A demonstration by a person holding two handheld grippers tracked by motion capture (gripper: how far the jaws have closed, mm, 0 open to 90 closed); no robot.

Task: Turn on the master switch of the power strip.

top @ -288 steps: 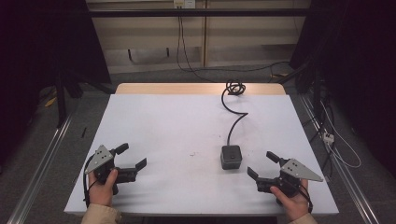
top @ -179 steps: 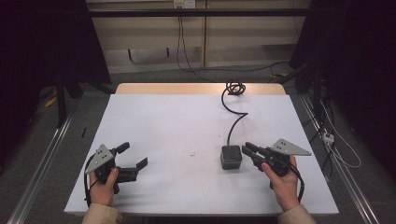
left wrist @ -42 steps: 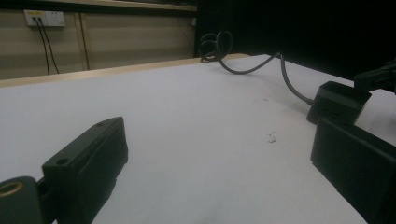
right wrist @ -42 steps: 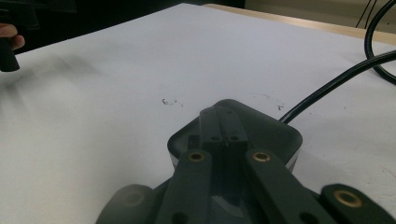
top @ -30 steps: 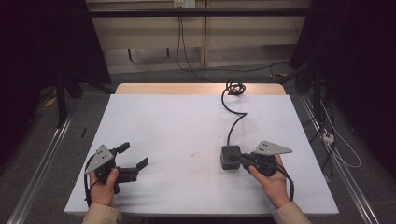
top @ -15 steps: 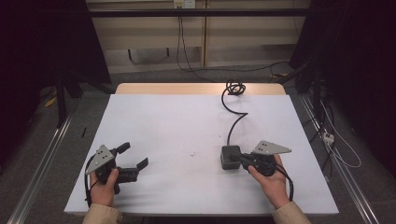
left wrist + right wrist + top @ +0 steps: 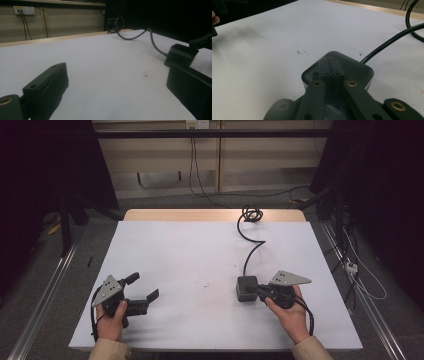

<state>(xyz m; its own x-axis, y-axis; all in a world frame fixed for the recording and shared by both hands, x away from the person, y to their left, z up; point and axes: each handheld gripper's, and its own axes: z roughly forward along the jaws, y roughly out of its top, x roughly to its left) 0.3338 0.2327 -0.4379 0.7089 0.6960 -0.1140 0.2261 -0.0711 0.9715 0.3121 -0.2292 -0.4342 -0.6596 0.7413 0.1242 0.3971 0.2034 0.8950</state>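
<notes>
A small dark grey box [image 7: 245, 284] with rounded corners lies on the white table [image 7: 175, 245], right of centre. A black cable [image 7: 250, 252] runs from it to a coil at the far edge. My right gripper [image 7: 257, 290] is shut, jaws pressed together, tips resting on top of the box [image 7: 359, 70]; nothing shows between them in the right gripper view [image 7: 328, 73]. My left gripper [image 7: 143, 287] stands open near the front left with nothing between its jaws. The left gripper view [image 7: 120, 75] has the box [image 7: 180, 54] far off at the right.
The cable's coil [image 7: 250, 213] sits at the table's far edge, by a wooden strip [image 7: 200, 215]. A few small dark specks [image 7: 206, 285] mark the table's middle. Floor cables and a socket strip [image 7: 351, 266] lie to the right of the table.
Over the earlier frames my right gripper moved left from the front right corner to the box and shut its jaws. In the last second nothing has moved. The left gripper stayed put.
</notes>
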